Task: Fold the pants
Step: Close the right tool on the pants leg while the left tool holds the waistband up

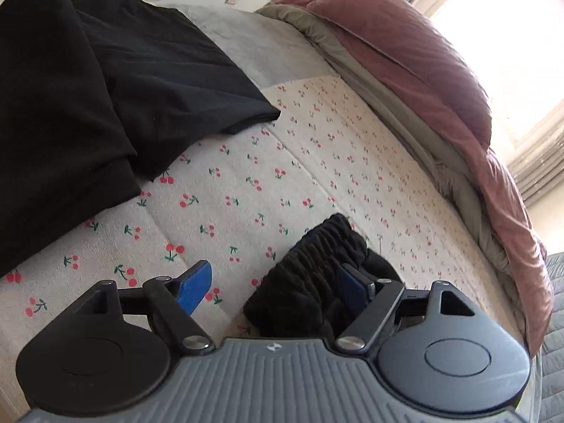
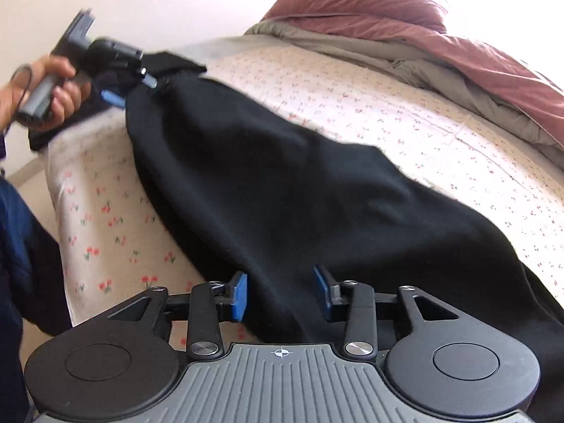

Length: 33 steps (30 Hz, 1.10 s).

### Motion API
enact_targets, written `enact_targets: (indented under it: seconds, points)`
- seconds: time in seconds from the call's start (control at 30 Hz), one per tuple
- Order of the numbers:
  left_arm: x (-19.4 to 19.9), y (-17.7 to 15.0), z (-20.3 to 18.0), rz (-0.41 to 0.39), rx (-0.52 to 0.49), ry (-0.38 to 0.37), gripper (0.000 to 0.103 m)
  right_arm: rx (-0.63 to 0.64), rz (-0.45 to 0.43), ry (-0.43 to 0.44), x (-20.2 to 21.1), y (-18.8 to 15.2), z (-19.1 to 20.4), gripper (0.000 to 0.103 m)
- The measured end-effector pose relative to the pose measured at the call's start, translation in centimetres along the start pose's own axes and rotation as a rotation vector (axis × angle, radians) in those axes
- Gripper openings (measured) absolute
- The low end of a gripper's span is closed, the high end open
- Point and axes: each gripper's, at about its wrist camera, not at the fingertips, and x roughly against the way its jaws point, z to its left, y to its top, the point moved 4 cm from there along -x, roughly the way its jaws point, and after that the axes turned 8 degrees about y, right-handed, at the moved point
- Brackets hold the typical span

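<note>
Pants [image 2: 282,190]: black, soft knit, lay stretched along the cherry-print sheet [image 1: 317,162]; gathered elastic waistband [image 1: 317,264] bunched at one end.
Left gripper [image 1: 278,287]: blue-padded jaws stood wide; waistband lay against the right pad [image 1: 352,285], left pad clear of it.
Right gripper [image 2: 280,292]: jaws partly apart, straddling a ridge of the black cloth, pads not pressing.
Other garments [image 1: 105,81]: black, folded flat on the bed.
Duvet [image 1: 423,70]: dusty-pink, puffy, rumpled, grey underside.

left gripper [image 1: 275,282] jaws apart, right gripper [image 2: 280,294] jaws apart
</note>
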Motion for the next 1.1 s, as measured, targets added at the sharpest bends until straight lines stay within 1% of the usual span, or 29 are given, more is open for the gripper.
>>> enact_targets:
  seconds: [0.03, 0.07, 0.1, 0.13, 0.17, 0.23, 0.27, 0.3, 0.37, 0.4, 0.43, 0.47, 0.5, 0.57, 0.6, 0.63, 0.67, 0.7, 0.73, 0.77, 0.8, 0.87, 0.93, 1.0, 1.07, 1.1]
  points:
    - [0.2, 0.4, 0.2, -0.024, 0.013, 0.009, 0.082, -0.035, -0.03, 0.015, 0.7, 0.9, -1.1, 0.048]
    - [0.1, 0.9, 0.0, -0.056, 0.033, 0.026, 0.083, -0.07, -0.062, 0.027, 0.9, 2.2, -2.1, 0.052]
    - [-0.2, 1.1, -0.3, -0.064, 0.042, 0.032, 0.083, -0.097, -0.088, 0.032, 1.2, 3.2, -3.3, 0.055]
    - [-0.7, 1.2, -1.0, -0.055, 0.04, 0.022, 0.083, -0.128, -0.114, 0.039, 1.1, 4.5, -4.8, 0.056]
    - [-1.5, 1.1, -2.0, -0.034, 0.022, -0.006, 0.083, -0.161, -0.127, 0.05, 0.9, 5.4, -6.2, 0.057]
    - [-2.6, 0.7, -4.0, 0.003, -0.04, -0.054, 0.083, -0.256, -0.147, 0.098, 0.2, 7.1, -9.3, 0.057]
    - [-2.9, 0.6, -4.9, -0.001, -0.065, -0.059, 0.083, -0.308, -0.149, 0.12, -0.6, 7.9, -11.0, 0.057]
    - [-3.2, 0.2, -6.1, -0.019, -0.108, -0.058, 0.083, -0.326, -0.137, 0.118, -1.5, 8.6, -12.2, 0.057]
    - [-3.4, -0.2, -7.9, -0.052, -0.195, -0.012, 0.083, -0.279, -0.073, 0.064, -4.4, 10.2, -13.3, 0.057]
    - [-3.2, -0.4, -8.7, -0.082, -0.246, 0.005, 0.082, -0.252, -0.038, 0.056, -6.0, 10.6, -13.6, 0.057]
    - [-2.8, -0.4, -9.3, -0.11, -0.271, 0.002, 0.08, -0.244, -0.019, 0.066, -7.3, 11.0, -13.8, 0.057]
    - [-2.4, -0.2, -9.8, -0.159, -0.286, -0.015, 0.078, -0.243, 0.003, 0.094, -9.0, 11.4, -14.1, 0.057]
    - [-1.8, 0.0, -10.0, -0.196, -0.281, -0.027, 0.078, -0.247, 0.024, 0.12, -10.5, 11.5, -14.6, 0.057]
    - [-1.5, 0.2, -10.0, -0.23, -0.257, -0.047, 0.078, -0.271, 0.062, 0.151, -12.9, 11.5, -15.5, 0.057]
    - [-2.1, 0.1, -10.0, -0.202, -0.252, -0.063, 0.078, -0.307, 0.09, 0.19, -14.3, 11.2, -16.2, 0.057]
    - [-2.9, -0.1, -10.1, -0.149, -0.258, -0.064, 0.078, -0.337, 0.114, 0.234, -15.3, 10.8, -16.4, 0.059]
    - [-4.6, -0.7, -10.2, -0.056, -0.28, -0.031, 0.077, -0.337, 0.106, 0.258, -15.6, 10.7, -16.5, 0.058]
    - [-5.7, -1.2, -10.3, -0.014, -0.302, 0.02, 0.076, -0.319, 0.089, 0.29, -15.3, 10.8, -16.3, 0.044]
    - [-6.7, -1.7, -10.3, 0.013, -0.339, 0.106, 0.073, -0.302, 0.072, 0.33, -14.8, 10.9, -16.0, 0.034]
    - [-7.2, -2.0, -10.3, 0.006, -0.372, 0.161, 0.073, -0.285, 0.051, 0.346, -14.2, 11.1, -15.6, 0.021]
    - [-7.3, -2.0, -10.4, -0.004, -0.378, 0.17, 0.073, -0.261, 0.037, 0.346, -13.5, 11.2, -15.1, 0.018]
    - [-7.2, -1.9, -10.3, -0.007, -0.364, 0.185, 0.072, -0.205, 0.026, 0.365, -11.9, 11.3, -13.8, 0.017]
    - [-7.2, -2.0, -10.4, -0.016, -0.375, 0.208, 0.07, -0.15, 0.026, 0.374, -10.8, 11.4, -12.5, 0.017]
    - [-7.2, -2.1, -10.5, -0.02, -0.386, 0.222, 0.069, -0.103, 0.036, 0.407, -10.3, 11.4, -11.5, 0.017]
    - [-7.1, -2.2, -10.6, -0.027, -0.404, 0.231, 0.068, -0.079, 0.08, 0.372, -11.0, 11.3, -11.4, 0.019]
    - [-7.0, -2.3, -10.6, -0.032, -0.414, 0.232, 0.067, -0.1, 0.115, 0.344, -12.1, 11.1, -12.0, 0.021]
